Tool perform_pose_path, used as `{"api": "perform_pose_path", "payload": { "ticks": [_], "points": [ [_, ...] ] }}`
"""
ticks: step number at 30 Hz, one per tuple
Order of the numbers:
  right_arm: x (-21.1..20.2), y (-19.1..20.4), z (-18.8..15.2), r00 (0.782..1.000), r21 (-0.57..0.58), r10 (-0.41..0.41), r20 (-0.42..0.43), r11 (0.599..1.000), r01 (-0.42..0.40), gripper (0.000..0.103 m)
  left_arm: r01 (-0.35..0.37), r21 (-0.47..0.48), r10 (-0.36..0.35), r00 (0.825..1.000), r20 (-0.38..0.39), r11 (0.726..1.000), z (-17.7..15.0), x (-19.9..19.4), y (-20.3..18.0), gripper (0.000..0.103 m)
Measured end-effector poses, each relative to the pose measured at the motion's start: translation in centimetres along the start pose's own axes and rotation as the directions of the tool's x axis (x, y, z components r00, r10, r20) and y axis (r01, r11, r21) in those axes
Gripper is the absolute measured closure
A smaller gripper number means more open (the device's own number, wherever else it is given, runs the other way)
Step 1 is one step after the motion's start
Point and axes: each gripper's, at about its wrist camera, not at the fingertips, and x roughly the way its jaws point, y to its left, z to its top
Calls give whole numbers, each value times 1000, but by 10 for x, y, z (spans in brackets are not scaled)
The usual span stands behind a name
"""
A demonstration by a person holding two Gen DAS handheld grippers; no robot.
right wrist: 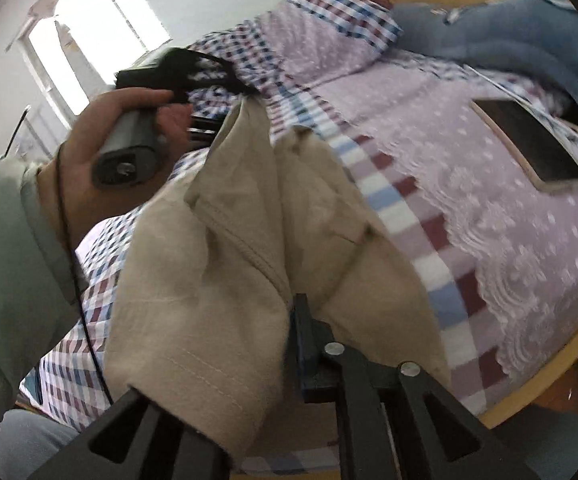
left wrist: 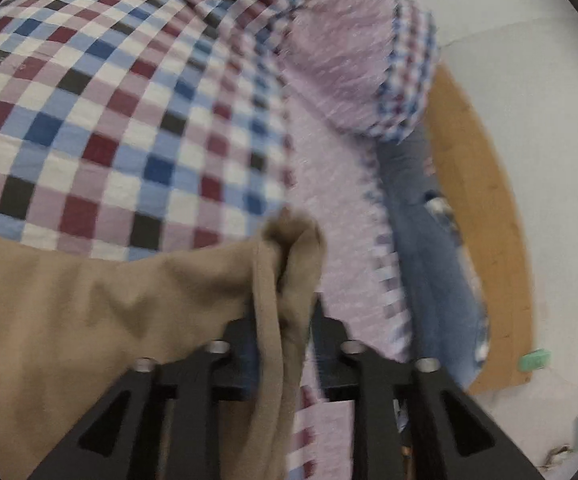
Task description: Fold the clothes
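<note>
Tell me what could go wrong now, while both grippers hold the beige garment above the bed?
1. The left gripper pinches only a bunched corner of the beige garment; it may slip out.
2. A phone lies on the checked bedspread; the cloth, if laid there, could cover it or drag it.
3. The right gripper holds several gathered layers, so the fold may come out uneven.
</note>
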Motion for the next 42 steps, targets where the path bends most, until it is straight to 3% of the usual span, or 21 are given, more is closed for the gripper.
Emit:
{"api": "perform_pose_path", "payload": {
  "ticks": [1,2,4,8,12,19,22,28,30,32,35,37,41,42],
  "points": [
    [-3,-4,-1,1000,18,1,2,1000,-1,83,31,6,-31,999,27,999,1,-9,-1,38],
    [-6,-7,-1,1000,34,0,5,999,0,80,27,25,-28,999,47,999,1,-20,2,26],
    [-11,-14,-1,1000,66,-5,8,998,4,73,-15,68,10,997,75,998,2,-43,13,23],
    [-20,-30,-3,1000,151,-19,6,988,18,66,-101,150,80,987,137,984,4,-88,34,22],
    [-26,-45,-2,999,214,-39,-20,976,43,65,-173,197,133,971,197,965,5,-132,62,22],
    [-52,-63,2,978,223,-200,-58,952,208,65,-131,41,122,976,181,991,0,-152,141,24],
    [-62,-70,6,960,222,-270,-75,934,280,65,-117,49,108,982,157,992,-1,-154,150,24],
    [-54,-47,46,969,91,-248,-8,965,248,65,-59,42,55,994,97,997,4,-149,157,24],
    [-40,-35,69,980,30,-200,3,979,200,65,-34,30,31,996,83,999,7,-145,158,27],
    [-21,-22,94,987,-41,-162,5,986,162,61,-22,21,21,998,67,1000,9,-138,158,36],
    [15,-5,135,995,-138,-95,-7,986,93,53,-36,22,35,999,41,999,15,-128,159,50],
    [45,0,162,998,-153,-43,-34,987,37,53,-42,19,42,998,36,999,17,-124,160,53],
    [114,-2,208,994,-148,22,-105,988,-38,52,-71,-6,71,997,32,997,20,-116,168,85],
    [131,-4,215,993,-156,4,-119,988,-22,52,-72,-11,72,997,32,997,20,-114,170,86]
  ]
}}
